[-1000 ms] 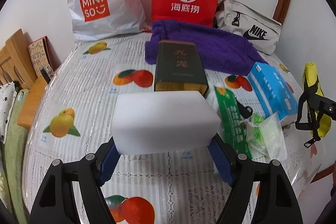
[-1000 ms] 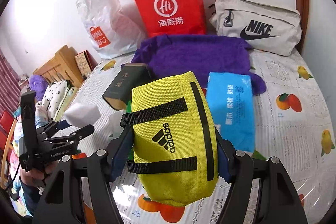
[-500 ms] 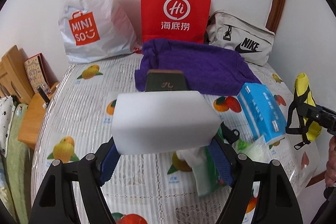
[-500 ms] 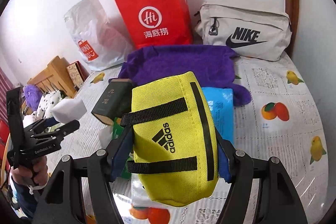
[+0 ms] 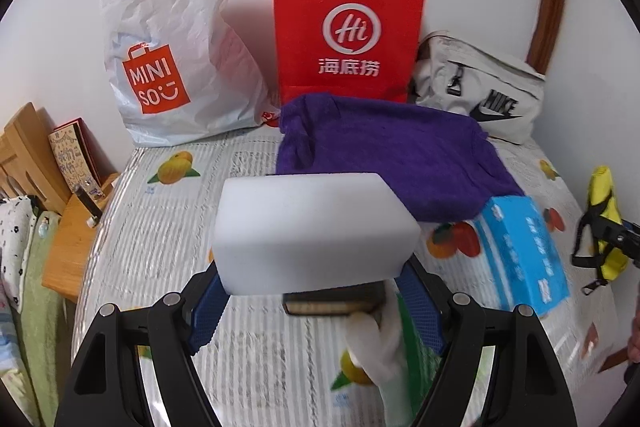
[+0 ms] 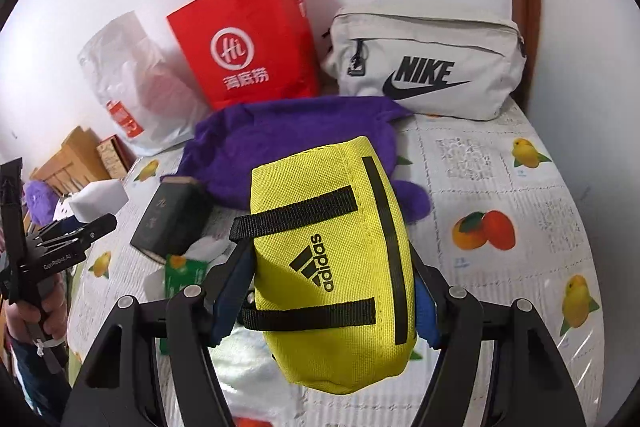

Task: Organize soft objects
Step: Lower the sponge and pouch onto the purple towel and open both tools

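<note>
— What can be read at the far wall?
— "MINISO" on the crinkled white plastic bag (image 5: 168, 43), "Hi" on the red paper carrier bag (image 5: 348, 27), "NIKE" on the grey fabric pouch (image 6: 428, 59).
— And nearer?
— "adidas" on the yellow fabric pouch (image 6: 332, 267).

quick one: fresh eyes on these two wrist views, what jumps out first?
The white foam block fills the middle of the left wrist view, clamped in the left gripper, and the yellow pouch sits the same way in the right gripper. Behind both, the red paper bag stands against the wall. A purple towel is spread in front of it on the fruit-print tablecloth.
</note>
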Demonstrator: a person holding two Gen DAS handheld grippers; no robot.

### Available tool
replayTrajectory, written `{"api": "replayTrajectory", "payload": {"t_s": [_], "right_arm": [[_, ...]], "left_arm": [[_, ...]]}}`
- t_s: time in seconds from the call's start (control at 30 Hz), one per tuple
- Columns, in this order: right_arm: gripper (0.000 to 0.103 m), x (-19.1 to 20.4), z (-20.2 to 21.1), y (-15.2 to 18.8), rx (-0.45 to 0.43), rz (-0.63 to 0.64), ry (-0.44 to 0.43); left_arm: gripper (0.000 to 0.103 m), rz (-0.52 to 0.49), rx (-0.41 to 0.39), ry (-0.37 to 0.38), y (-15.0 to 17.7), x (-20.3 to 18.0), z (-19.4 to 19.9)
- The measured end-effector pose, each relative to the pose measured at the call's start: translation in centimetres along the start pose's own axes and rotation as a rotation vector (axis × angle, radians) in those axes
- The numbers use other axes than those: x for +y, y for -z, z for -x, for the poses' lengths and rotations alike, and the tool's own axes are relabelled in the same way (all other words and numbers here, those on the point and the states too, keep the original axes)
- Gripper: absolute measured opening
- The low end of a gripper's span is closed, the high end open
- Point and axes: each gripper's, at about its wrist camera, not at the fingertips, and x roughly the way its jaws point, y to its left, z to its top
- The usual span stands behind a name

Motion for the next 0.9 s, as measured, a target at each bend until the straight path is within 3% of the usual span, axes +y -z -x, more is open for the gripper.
{"api": "replayTrajectory", "payload": {"t_s": [0.57,0.9], "right_arm": [[0.070,-1.1,-6.0,-7.5,-0.014,0.007,-0.025],[0.070,-0.7,-11.7,-10.9,0.048,0.034,-0.025]], "left_arm": [[0.077,0.007,0.023,0.016,-6.4,-0.6,-5.4],[0.077,-0.035,0.063,0.054,-10.0,-2.4,-10.5]]}}
